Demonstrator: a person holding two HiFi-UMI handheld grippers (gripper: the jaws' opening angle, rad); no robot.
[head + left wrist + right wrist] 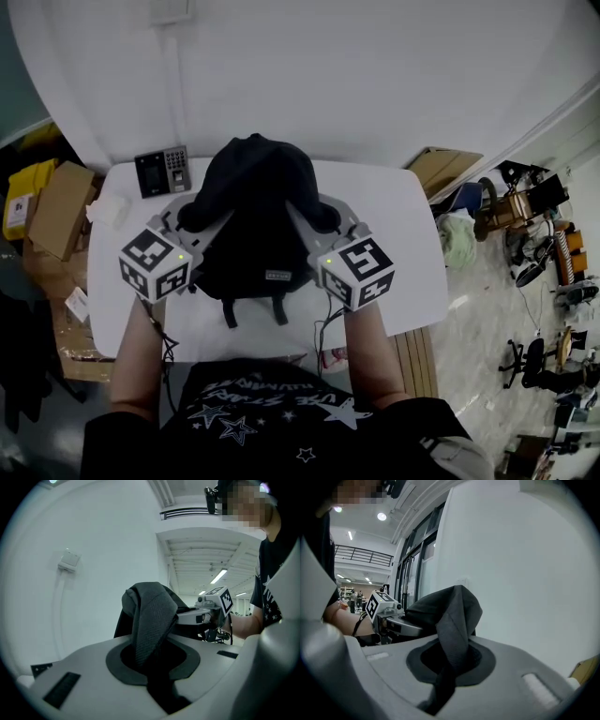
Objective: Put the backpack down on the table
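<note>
A black backpack point(258, 206) is held between my two grippers over the white table point(394, 225), its top toward the wall and two loose straps trailing near the table's front edge. I cannot tell whether its bottom touches the table. My left gripper point(199, 225) is shut on the left shoulder strap point(152, 620), which rises in a fold out of the jaws of the left gripper point(151, 665). My right gripper point(314, 230) is shut on the right shoulder strap point(457, 618), pinched the same way in the right gripper point(449, 665). The backpack hides the fingertips in the head view.
A black keypad device point(162, 171) and a small white object point(108, 211) lie at the table's far left. Cardboard boxes point(58, 208) stand left of the table. A white wall runs close behind it. Chairs and gear clutter the floor at right point(534, 244).
</note>
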